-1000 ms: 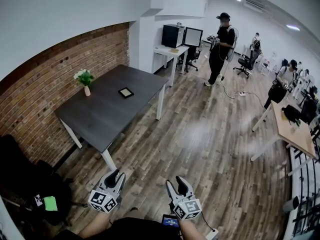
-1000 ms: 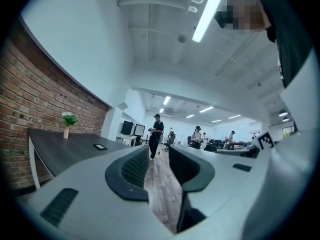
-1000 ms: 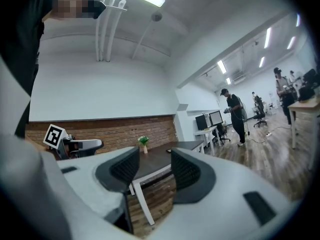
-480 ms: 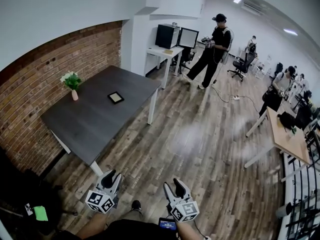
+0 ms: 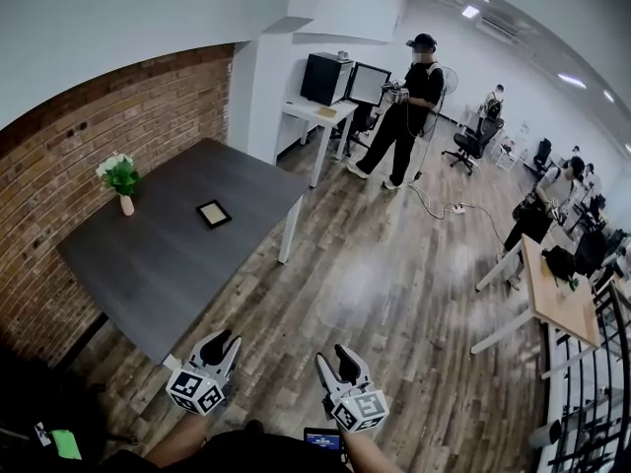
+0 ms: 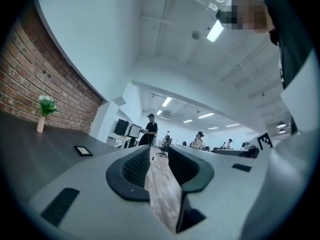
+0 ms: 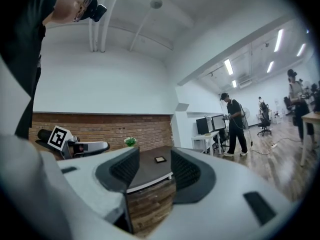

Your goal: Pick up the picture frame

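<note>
Head view: the small flat black-rimmed picture frame [image 5: 213, 213] lies on the dark grey tabletop [image 5: 148, 264], well ahead of both claws. The left gripper [image 5: 219, 346] and right gripper [image 5: 340, 361] hang low, jaws apart and empty, probably readied for the approach.

Bare tabletop [image 5: 168, 264] all round picture frame [image 5: 213, 213]; vase [image 5: 126, 204] well apart, near brick wall [image 5: 89, 126]
</note>
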Motion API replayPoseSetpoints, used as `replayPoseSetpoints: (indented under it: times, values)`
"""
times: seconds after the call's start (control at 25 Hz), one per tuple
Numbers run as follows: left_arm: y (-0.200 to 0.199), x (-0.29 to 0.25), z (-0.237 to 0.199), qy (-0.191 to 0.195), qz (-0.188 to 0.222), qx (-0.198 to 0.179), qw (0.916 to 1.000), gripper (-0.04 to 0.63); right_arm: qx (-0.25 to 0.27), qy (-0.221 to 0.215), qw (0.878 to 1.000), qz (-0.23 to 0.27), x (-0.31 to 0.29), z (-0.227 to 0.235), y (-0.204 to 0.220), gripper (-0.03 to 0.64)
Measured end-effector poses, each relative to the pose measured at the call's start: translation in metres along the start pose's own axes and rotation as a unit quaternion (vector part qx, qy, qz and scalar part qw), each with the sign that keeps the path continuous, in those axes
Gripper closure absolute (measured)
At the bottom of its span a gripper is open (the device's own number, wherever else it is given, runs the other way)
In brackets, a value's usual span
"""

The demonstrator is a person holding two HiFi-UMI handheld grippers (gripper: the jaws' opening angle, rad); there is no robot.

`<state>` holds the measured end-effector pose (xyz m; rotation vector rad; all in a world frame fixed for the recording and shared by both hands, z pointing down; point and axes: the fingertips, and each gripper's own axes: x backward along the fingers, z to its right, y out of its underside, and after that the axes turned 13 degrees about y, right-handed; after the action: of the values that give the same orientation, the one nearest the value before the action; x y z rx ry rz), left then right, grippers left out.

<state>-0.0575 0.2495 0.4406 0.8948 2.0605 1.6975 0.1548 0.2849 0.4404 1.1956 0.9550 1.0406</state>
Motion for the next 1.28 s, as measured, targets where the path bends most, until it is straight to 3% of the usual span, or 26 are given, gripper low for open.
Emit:
replayPoseSetpoints:
  times: [0.36,0.6,1.0,1.28]
  values:
    - [0.021,-0.069,-0.06,-0.004,-0.014,0.027,0.9995,0.491,-0.012,-0.006,1.0,-0.019,-0.075,0.041,0.009,0.417]
    - [0.029,-0.133,-0.111,-0.039,-0.013,0.033,0.9986,0.499,-0.031,-0.038,0.999,-0.003,-0.154,0.09,0.008,0.417]
    - [0.006,-0.3,-0.144,-0.076,0.002,0.008,0.9971,0.502,-0.041,-0.094,0.995,0.015,-0.274,0.222,-0.042,0.417]
    - [-0.002,-0.358,-0.161,-0.118,0.015,-0.018,0.9928,0.502,-0.069,-0.115,0.991,0.007,-0.329,0.29,-0.038,0.417]
